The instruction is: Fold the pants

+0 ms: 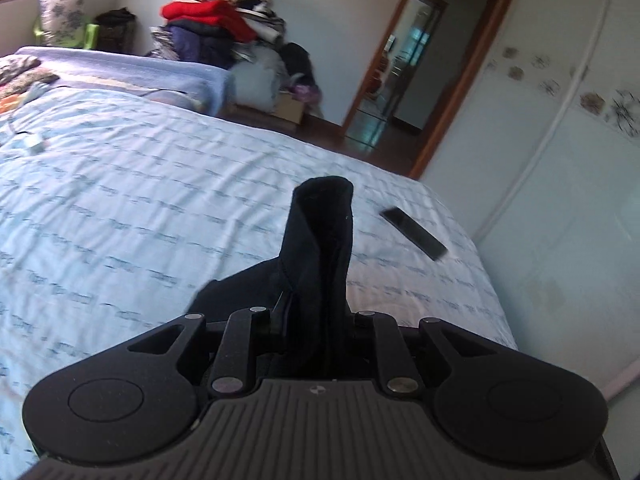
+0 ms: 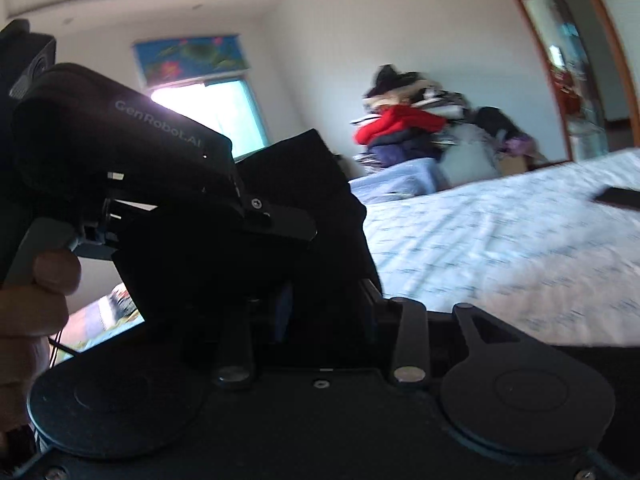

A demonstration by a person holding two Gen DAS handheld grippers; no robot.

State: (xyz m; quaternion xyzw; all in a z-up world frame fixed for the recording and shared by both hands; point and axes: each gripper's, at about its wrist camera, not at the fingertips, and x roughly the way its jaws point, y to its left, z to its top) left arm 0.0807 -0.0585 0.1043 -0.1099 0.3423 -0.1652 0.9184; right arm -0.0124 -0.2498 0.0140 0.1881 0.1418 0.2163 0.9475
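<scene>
Left gripper at 6 o'clock, jaws closed on black pants; a fold of the fabric sticks up between them toward centre, more spilling to 7 o'clock. Bed with pale blue patterned sheet fills the left and centre. Dark phone lies on the sheet at 3 o'clock, apart from the pants. Clothes pile at 11 o'clock, doorway at 1, white wardrobe at 3.
</scene>
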